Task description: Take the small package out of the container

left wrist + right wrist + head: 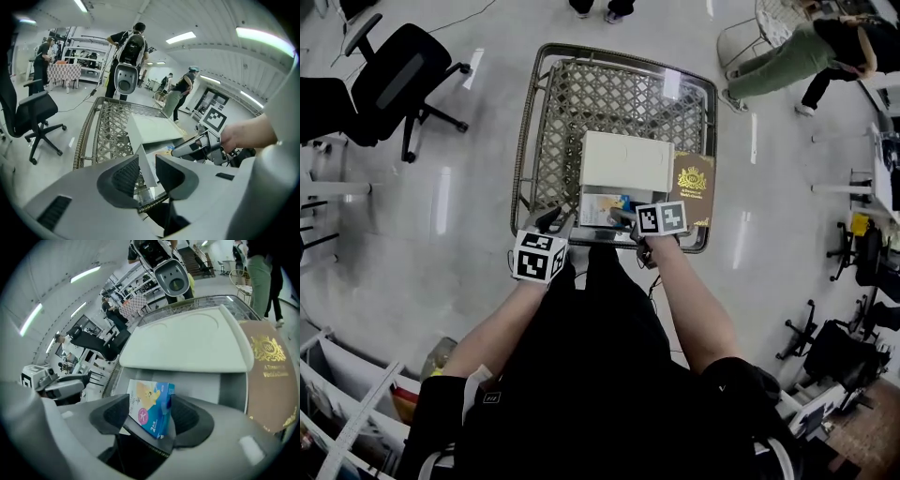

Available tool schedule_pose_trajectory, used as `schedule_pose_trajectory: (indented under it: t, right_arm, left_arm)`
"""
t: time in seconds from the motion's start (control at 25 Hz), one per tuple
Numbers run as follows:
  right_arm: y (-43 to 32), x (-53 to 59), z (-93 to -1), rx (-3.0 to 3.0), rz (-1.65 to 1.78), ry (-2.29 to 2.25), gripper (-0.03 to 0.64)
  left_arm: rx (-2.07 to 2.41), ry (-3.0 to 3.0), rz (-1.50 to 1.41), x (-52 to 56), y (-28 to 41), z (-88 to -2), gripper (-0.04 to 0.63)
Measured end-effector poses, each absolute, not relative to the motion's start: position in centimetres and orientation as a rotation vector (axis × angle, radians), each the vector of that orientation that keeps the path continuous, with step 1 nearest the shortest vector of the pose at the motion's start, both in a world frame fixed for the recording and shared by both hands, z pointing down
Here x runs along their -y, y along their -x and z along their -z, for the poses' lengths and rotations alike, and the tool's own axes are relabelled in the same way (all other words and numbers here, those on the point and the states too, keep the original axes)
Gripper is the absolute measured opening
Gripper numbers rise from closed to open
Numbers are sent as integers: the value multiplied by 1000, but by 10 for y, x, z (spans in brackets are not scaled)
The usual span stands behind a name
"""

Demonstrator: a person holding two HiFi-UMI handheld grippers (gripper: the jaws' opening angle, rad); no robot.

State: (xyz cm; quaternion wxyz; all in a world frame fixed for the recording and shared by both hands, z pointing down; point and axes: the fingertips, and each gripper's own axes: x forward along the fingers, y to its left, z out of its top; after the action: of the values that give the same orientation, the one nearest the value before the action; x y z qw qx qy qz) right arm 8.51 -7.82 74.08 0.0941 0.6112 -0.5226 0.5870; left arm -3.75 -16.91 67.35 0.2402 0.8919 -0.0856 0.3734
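A small blue and white package (152, 406) stands tilted between the jaws of my right gripper (151, 417), and both pads touch its sides. In the head view the package (602, 208) sits at the near end of a white lidded container (628, 159) inside a wire cart (534, 112). The container's lid (187, 345) is raised behind the package. My left gripper (146, 171) is shut on the container's thin near wall (146, 159) at the left corner. Both grippers (553, 222) (625, 219) are at the cart's near rim.
A brown book with gold print (692, 187) lies in the cart to the right of the container. A black office chair (394, 80) stands far left, and a person in green trousers (787, 56) is at the far right. Shelving sits at my lower left.
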Motion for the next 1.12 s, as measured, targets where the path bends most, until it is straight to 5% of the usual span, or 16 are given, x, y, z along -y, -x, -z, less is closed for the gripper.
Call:
schedule_pose_trajectory:
  t: [1.12]
  right_arm:
    - [-41,134,-648,1908,-1751,-1867,236]
  left_arm:
    - [-89,-2595,-1064,120,21,-658,146]
